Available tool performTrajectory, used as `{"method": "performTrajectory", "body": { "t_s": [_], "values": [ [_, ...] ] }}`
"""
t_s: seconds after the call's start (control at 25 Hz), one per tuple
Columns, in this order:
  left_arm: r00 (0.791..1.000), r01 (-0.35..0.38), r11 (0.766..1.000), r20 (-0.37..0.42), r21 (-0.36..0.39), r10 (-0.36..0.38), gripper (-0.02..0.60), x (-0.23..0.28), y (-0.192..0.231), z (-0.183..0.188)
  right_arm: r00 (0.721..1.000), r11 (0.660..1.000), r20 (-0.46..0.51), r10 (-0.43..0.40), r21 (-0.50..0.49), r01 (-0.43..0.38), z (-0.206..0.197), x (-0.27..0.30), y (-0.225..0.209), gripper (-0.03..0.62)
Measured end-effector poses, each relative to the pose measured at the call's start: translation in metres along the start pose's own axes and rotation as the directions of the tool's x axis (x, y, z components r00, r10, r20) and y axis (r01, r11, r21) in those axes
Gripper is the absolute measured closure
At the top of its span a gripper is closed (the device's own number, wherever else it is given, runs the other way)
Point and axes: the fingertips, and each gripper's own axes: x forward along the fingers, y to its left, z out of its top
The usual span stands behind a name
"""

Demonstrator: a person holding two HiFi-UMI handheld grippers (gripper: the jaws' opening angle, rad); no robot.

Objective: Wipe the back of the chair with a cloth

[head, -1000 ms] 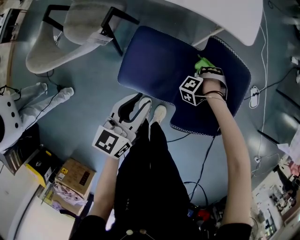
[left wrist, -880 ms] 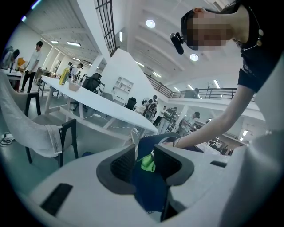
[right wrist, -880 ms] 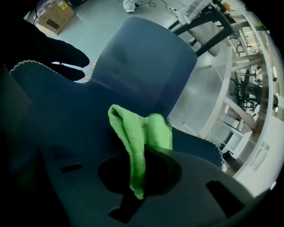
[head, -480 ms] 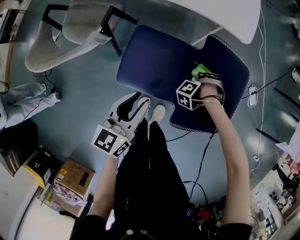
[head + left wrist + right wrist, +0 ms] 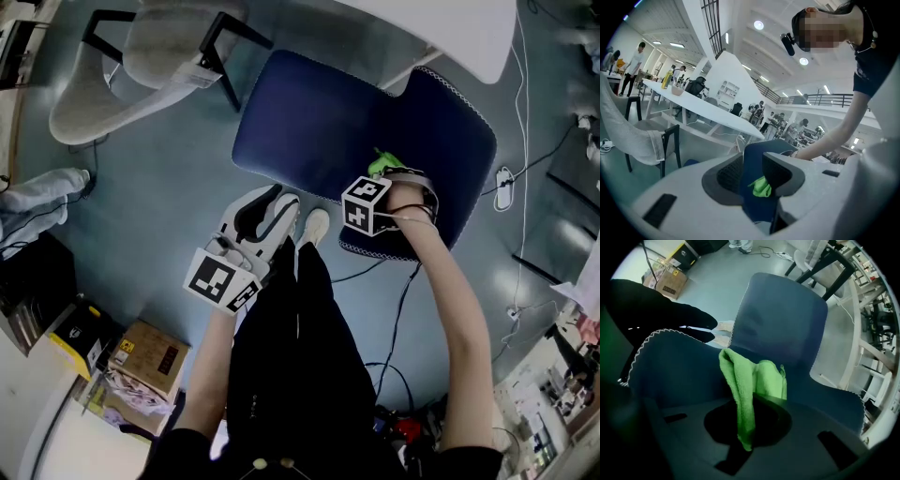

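Observation:
The blue chair stands under me, its seat (image 5: 309,122) to the left and its white-stitched back (image 5: 455,122) to the right. My right gripper (image 5: 392,174) is shut on a bright green cloth (image 5: 381,163) and holds it against the back near its lower edge. In the right gripper view the cloth (image 5: 750,380) hangs folded out of that gripper (image 5: 750,416), over the blue back (image 5: 679,366). My left gripper (image 5: 272,200) hovers open and empty beside the person's shoes, off the chair. Its own view shows the chair (image 5: 753,159) and cloth (image 5: 762,186) through the gap of the left gripper (image 5: 752,180).
A grey chair with a pale cover (image 5: 122,75) stands at the upper left. A white table (image 5: 450,28) overhangs the blue chair. Cables (image 5: 511,187) run over the floor at the right. A cardboard box (image 5: 150,352) lies at the lower left. The person's legs (image 5: 291,347) fill the middle foreground.
My right gripper has slid the green cloth down and to the left along the chair back, toward its near edge. The left gripper has stayed where it was.

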Motion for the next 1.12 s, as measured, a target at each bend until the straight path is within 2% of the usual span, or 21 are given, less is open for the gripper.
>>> {"method": "performTrajectory", "body": {
  "t_s": [0.16,0.32,0.48,0.64,0.88,1.04,1.12],
  "values": [
    [1.000,0.008,1.000,-0.001,0.002,-0.008,0.451,-0.001,-0.001,0.000,0.998,0.999,0.026,0.055,-0.003,-0.055,0.012,-0.002,0.022,0.576],
    [1.000,0.013,1.000,-0.003,0.001,-0.013,0.451,-0.002,0.000,-0.002,0.984,0.988,0.089,0.153,0.015,-0.155,0.030,-0.008,0.049,0.576],
    [1.000,0.020,1.000,-0.003,0.003,-0.020,0.451,-0.004,-0.003,-0.002,0.958,0.968,0.164,0.235,0.045,-0.245,0.046,-0.015,0.071,0.576],
    [1.000,0.025,1.000,-0.004,0.001,-0.025,0.451,-0.004,-0.004,-0.003,0.919,0.940,0.245,0.310,0.066,-0.334,0.064,-0.025,0.090,0.576],
    [1.000,0.029,1.000,-0.005,-0.005,-0.029,0.451,-0.005,-0.005,-0.006,0.906,0.934,0.271,0.325,0.059,-0.352,0.074,-0.031,0.100,0.576],
    [1.000,0.025,1.000,-0.005,-0.009,-0.025,0.451,-0.006,-0.003,-0.006,0.844,0.892,0.369,0.389,0.079,-0.446,0.084,-0.047,0.107,0.576],
    [1.000,0.022,1.000,-0.005,-0.010,-0.022,0.451,-0.007,-0.001,-0.006,0.835,0.889,0.385,0.392,0.075,-0.452,0.087,-0.052,0.110,0.576]
  ]
}}
